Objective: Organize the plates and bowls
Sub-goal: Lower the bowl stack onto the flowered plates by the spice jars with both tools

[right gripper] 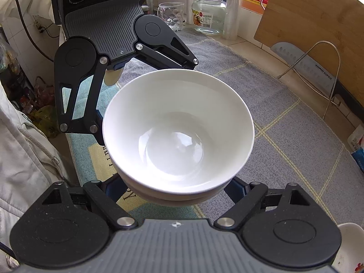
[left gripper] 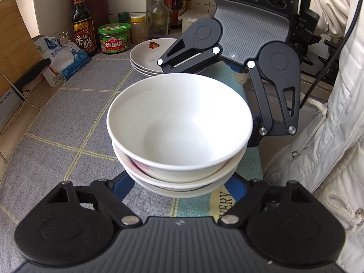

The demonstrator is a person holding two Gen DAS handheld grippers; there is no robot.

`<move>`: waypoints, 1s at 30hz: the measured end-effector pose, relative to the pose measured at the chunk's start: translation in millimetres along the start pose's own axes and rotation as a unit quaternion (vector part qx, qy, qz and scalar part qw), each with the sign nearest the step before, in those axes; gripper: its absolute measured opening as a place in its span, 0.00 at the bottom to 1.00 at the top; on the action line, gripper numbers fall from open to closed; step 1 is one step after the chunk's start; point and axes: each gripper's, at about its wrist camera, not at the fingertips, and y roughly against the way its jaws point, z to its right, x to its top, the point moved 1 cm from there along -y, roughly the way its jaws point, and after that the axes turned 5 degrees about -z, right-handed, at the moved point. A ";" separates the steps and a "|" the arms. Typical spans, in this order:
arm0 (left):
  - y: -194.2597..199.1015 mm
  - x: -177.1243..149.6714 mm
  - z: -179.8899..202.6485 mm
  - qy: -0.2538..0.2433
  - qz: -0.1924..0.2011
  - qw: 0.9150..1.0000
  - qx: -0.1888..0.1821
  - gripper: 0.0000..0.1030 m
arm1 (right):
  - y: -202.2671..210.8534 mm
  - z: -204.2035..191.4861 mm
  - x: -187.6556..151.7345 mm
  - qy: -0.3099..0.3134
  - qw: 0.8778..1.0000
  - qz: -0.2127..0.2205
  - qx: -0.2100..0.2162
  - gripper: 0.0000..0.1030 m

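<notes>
A stack of white bowls (left gripper: 179, 132) sits between the jaws of the left gripper (left gripper: 179, 186), whose blue fingers (left gripper: 124, 185) press its lower sides at 7 and 5 o'clock. The right gripper (right gripper: 175, 187) takes the same stack (right gripper: 178, 134) from the opposite side, its fingers (right gripper: 236, 187) against the lowest bowl. Both sets of jaws stand wide and are closed on the stack, which looks lifted clear of the surface.

Both grippers slant steeply downward, facing each other across the stack; in the left view the right gripper (left gripper: 229, 86) rises at 1 o'clock, in the right view the left one (right gripper: 127, 86) at 11.

A grey checked cloth (left gripper: 68, 118) lies under the stack. A white jacket (left gripper: 329, 147) fills the 3 o'clock edge. Beyond the bowls at 12 o'clock is a stack of plates (left gripper: 147, 56), partly hidden by the right gripper. Farther back stand a green-lidded jar (left gripper: 114, 37), a dark bottle (left gripper: 82, 22) and a bag (left gripper: 61, 56). In the right view, a knife (right gripper: 304, 66) leans on a wire stand before a wooden board (right gripper: 314, 22) at 2 o'clock, with a glass jar (right gripper: 208, 11) and mug (right gripper: 170, 14) at 12.
</notes>
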 end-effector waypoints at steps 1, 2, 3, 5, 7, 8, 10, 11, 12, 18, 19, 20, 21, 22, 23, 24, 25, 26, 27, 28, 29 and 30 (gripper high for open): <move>-1.4 5.5 0.3 -0.001 0.001 1.000 0.001 0.82 | 3.7 2.8 -3.6 0.000 1.000 0.000 -0.002 0.90; -2.6 10.6 0.7 -0.002 0.002 1.000 0.001 0.82 | 7.5 5.9 -7.4 0.000 1.000 0.001 -0.003 0.90; -4.5 16.8 1.2 -0.002 0.003 1.000 0.001 0.82 | 11.8 9.3 -11.5 0.000 1.000 0.002 -0.004 0.90; -8.9 29.5 1.5 -0.003 0.006 1.000 0.001 0.82 | 20.7 16.6 -20.2 0.000 1.000 0.002 -0.008 0.90; -13.5 42.2 2.9 -0.007 0.008 1.000 0.002 0.82 | 29.2 23.6 -29.0 0.000 1.000 0.002 -0.013 0.90; -16.0 48.8 2.9 -0.009 0.009 1.000 0.002 0.82 | 33.5 27.8 -33.7 -0.001 1.000 0.002 -0.015 0.90; -23.6 62.2 5.5 -0.013 0.012 1.000 0.001 0.82 | 42.7 35.5 -43.3 -0.003 1.000 0.002 -0.021 0.90; -27.2 68.6 6.6 -0.015 0.013 1.000 0.000 0.82 | 46.9 39.2 -47.7 -0.004 1.000 0.002 -0.023 0.89; -30.8 74.9 7.8 -0.017 0.015 1.000 -0.001 0.82 | 52.5 43.0 -53.5 -0.007 1.000 0.003 -0.027 0.89; -55.1 116.4 12.6 -0.033 0.023 0.999 -0.006 0.82 | 77.3 66.7 -81.1 -0.018 0.999 0.005 -0.048 0.90; -59.7 123.5 11.2 -0.036 0.024 0.999 -0.007 0.82 | 80.8 69.9 -85.5 -0.020 0.998 0.005 -0.051 0.90; -63.7 129.3 9.7 -0.037 0.025 0.999 -0.009 0.82 | 84.6 74.0 -90.3 -0.023 0.998 0.005 -0.053 0.90; -68.3 135.2 7.9 -0.039 0.026 0.999 -0.011 0.82 | 86.9 77.2 -93.8 -0.024 0.998 0.005 -0.056 0.90; -73.1 141.1 5.8 -0.040 0.027 0.999 -0.013 0.82 | 90.4 80.8 -99.3 -0.027 0.998 0.005 -0.059 0.90; -77.6 146.4 3.8 -0.041 0.027 0.999 -0.015 0.82 | 92.5 85.8 -103.4 -0.030 0.998 0.005 -0.062 0.90; -82.4 152.2 1.8 -0.043 0.027 0.999 -0.016 0.82 | 94.3 89.2 -107.0 -0.033 0.997 0.006 -0.063 0.90; -86.6 157.3 0.4 -0.045 0.027 0.998 -0.017 0.82 | 97.0 93.3 -112.0 -0.036 0.997 0.006 -0.064 0.90; -91.1 162.4 -1.1 -0.047 0.027 0.998 -0.018 0.82 | 98.6 97.6 -115.8 -0.039 0.997 0.006 -0.066 0.90; -95.2 166.8 -2.9 -0.050 0.026 0.998 -0.019 0.82 | 99.9 100.6 -118.8 -0.041 0.997 0.006 -0.069 0.90; -99.2 171.1 -4.7 -0.052 0.026 0.998 -0.021 0.82 | 101.9 104.6 -122.9 -0.043 0.996 0.006 -0.071 0.90; -102.9 174.5 -5.7 -0.053 0.027 0.998 -0.022 0.82 | 103.5 108.5 -126.1 -0.046 0.996 0.006 -0.074 0.90; -107.4 178.6 -6.9 -0.054 0.027 0.998 -0.024 0.82 | 104.1 112.9 -128.6 -0.048 0.996 0.006 -0.075 0.90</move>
